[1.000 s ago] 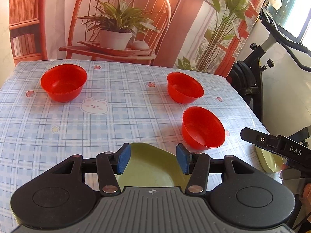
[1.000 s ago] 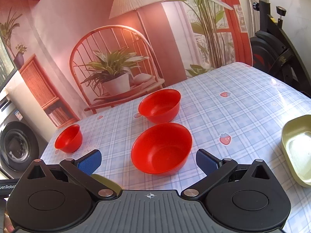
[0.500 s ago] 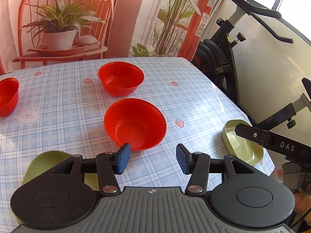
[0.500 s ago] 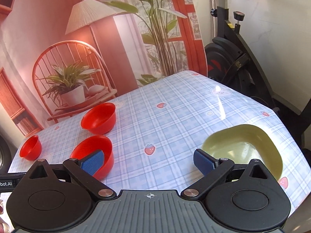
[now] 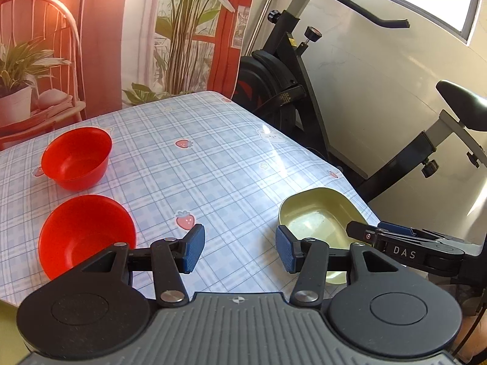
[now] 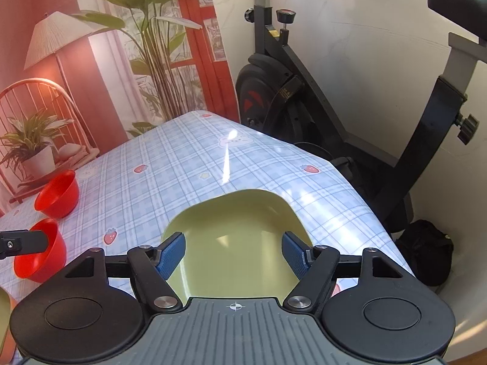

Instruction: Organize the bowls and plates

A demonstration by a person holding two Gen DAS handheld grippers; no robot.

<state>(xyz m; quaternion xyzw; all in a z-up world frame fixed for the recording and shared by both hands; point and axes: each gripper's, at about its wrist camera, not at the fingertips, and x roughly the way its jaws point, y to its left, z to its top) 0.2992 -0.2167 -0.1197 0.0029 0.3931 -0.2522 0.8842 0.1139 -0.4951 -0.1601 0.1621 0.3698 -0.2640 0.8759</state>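
The right gripper (image 6: 232, 254), jaws closing with nothing pinched yet, hangs over the green plate (image 6: 240, 228) at lower centre, seemingly to grab its near rim, while the left gripper (image 5: 240, 252) waits half open and empty beside two red bowls (image 5: 86, 231) at left.

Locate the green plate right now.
Green plate sits at the table's right edge near the exercise bike, under the right gripper, whose jaws are closing.

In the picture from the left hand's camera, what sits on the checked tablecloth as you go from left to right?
Two red bowls at the left, the nearer bowl below the farther bowl, then a strawberry print, then the yellow-green dish, then the right gripper over the dish's right rim.
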